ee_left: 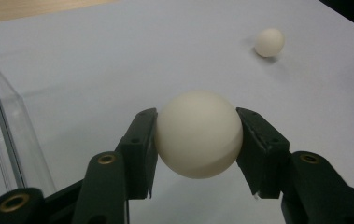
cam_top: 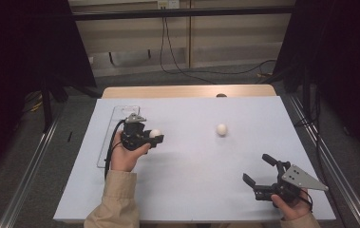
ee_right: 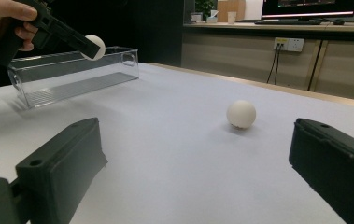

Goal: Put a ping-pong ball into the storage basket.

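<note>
Around our work we see a white table [cam_top: 192,190] with a wooden edge at the far side, a clear plastic box [cam_top: 112,124] lying long and narrow at the left part of it, and a second ball [cam_top: 222,129] resting alone on the white surface, well apart from both grippers. Behind the table there is a floor with loose cables [cam_top: 168,52] and dark curtains on both sides. Nothing stands between the box and the ball that we hold; the way across the table is open. Our left gripper [cam_top: 155,136] has its jaws closed on the ball [ee_left: 198,134], one black pad pressing on each side of it, and it holds the ball above the table, just beside the clear box, on the side toward the middle of the table. This ball is round, smooth and cream white, with a matte surface and no marks that we can see; in the left gripper view its lower part is in soft shadow. Our right gripper [cam_top: 259,169] is near the right front corner of the table, its jaws standing wide apart with nothing between them, and they point toward the second ball.
</note>
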Demonstrator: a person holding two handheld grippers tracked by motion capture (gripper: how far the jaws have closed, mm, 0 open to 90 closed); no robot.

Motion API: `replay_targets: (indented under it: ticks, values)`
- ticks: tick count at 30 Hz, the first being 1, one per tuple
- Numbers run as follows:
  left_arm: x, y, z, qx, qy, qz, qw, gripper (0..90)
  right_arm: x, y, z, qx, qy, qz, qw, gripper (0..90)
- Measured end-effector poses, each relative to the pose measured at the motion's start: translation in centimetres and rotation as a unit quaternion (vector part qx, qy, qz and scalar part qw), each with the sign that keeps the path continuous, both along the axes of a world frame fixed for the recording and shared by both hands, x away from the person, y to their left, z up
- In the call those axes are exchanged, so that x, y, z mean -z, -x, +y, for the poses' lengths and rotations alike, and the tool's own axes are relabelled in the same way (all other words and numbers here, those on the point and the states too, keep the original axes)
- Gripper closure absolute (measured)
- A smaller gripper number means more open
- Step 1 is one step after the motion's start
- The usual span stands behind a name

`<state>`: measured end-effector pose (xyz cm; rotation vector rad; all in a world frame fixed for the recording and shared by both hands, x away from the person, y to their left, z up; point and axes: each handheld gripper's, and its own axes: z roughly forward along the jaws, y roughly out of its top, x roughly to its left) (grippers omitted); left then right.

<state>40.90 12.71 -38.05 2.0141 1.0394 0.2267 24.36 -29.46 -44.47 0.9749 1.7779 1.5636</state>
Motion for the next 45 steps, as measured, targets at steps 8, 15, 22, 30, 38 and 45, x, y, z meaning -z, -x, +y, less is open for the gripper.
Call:
replay_targets:
  ticks: [8, 15, 22, 30, 38, 45]
  values:
    - [-0.1, 0.0, 0.3, -0.001, -0.006, 0.001, 1.0000, 51.1, 0.0, 0.0, 0.0, -0.001, 0.000, 0.001, 1.0000, 2.3]
    - [0.0, -0.1, 0.6, -0.007, -0.001, 0.003, 1.0000, 51.1, 0.0, 0.0, 0.0, 0.000, -0.001, 0.001, 1.0000, 2.2]
    - [-0.2, -0.1, 0.9, -0.006, -0.004, 0.000, 1.0000, 51.1, 0.0, 0.0, 0.0, 0.001, 0.000, 0.003, 1.0000, 2.2]
    - [-0.4, -0.1, 1.4, -0.013, -0.001, -0.002, 0.9999, 51.1, 0.0, 0.0, 0.0, 0.000, 0.000, 0.002, 1.0000, 2.2]
    - [-0.4, -0.1, 1.5, -0.014, -0.003, -0.003, 0.9999, 51.1, 0.0, 0.0, 0.0, -0.001, -0.001, 0.002, 1.0000, 2.2]
    - [-0.5, -0.1, 1.7, -0.016, -0.006, -0.004, 0.9998, 51.1, 0.0, 0.0, 0.0, -0.001, -0.001, 0.002, 1.0000, 2.2]
